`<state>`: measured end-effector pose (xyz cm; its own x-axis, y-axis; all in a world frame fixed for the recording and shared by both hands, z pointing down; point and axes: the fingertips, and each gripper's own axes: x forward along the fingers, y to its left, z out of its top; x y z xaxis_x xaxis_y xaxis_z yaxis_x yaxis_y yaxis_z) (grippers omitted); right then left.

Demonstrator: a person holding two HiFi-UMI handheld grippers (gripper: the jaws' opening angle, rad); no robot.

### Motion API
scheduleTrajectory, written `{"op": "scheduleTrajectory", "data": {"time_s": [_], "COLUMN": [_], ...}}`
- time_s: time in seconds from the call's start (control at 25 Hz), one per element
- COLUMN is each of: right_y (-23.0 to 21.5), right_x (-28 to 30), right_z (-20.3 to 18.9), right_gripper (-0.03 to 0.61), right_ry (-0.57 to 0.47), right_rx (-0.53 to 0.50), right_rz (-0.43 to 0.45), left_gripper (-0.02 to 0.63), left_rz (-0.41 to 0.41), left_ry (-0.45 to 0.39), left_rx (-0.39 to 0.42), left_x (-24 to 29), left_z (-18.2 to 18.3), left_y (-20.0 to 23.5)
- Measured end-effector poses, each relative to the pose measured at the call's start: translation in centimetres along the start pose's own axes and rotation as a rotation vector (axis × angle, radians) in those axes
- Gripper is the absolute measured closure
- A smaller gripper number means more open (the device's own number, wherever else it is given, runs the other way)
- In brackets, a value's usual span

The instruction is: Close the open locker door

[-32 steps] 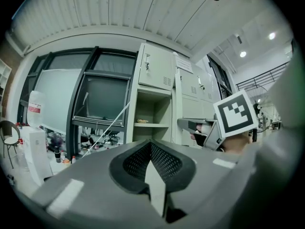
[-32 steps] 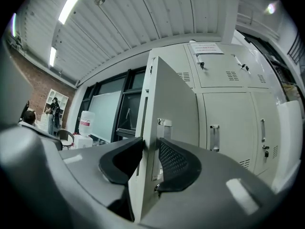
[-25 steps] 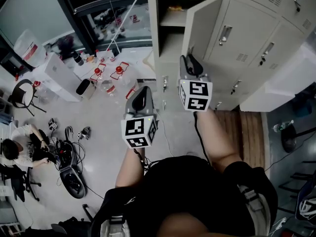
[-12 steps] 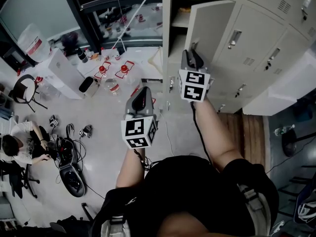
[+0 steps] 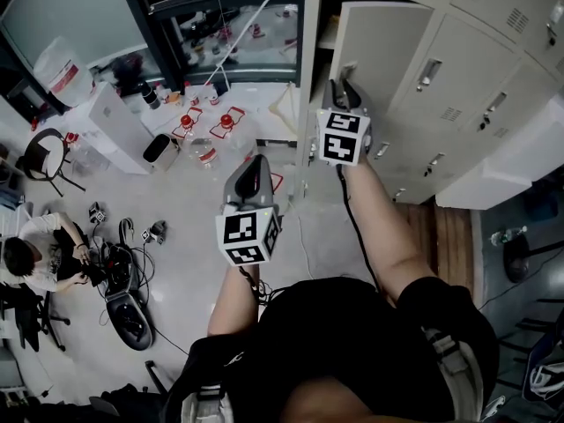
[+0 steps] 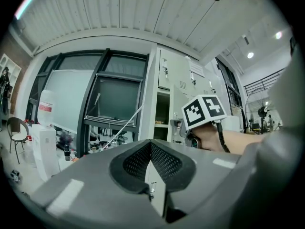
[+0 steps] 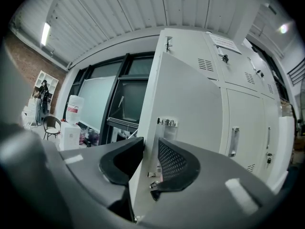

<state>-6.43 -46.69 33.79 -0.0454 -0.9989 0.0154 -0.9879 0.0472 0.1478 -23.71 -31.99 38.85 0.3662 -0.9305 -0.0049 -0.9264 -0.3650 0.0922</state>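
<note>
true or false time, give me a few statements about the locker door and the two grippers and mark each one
1. The right gripper has its jaws closed on the edge of the locker door. True.
2. The left gripper grips the door too. False: it hangs in the air apart from the lockers, jaws together on nothing.
3. The locker door is fully shut. False: it stands ajar, with the compartment behind it showing.
4. A person sits on the floor at the head view's left. True.
</note>
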Motion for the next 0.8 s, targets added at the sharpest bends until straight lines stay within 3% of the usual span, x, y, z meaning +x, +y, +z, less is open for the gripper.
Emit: {"op": "scheduleTrajectory", "data": {"time_s": [0.44,0.8], "right_y": [1.3,0.7], "right_x": [4.9,8.8], "right_z": [0.2,-0.1], "right_gripper": [0.472,0.471], "right_ry": [0.004,0.015], "right_rx": [-0.018,0.024], "right_rz": [-0.001,0.009], "left_gripper": [0.614,0.614], "left_rz": [0.036,0.08], "left_ry": [0.003,0.019], "left_rx": [0.01,0.018], "left_x": [0.1,0.5], "left_z": [0.6,0.5], "left_y": [3.0,4.7]}}
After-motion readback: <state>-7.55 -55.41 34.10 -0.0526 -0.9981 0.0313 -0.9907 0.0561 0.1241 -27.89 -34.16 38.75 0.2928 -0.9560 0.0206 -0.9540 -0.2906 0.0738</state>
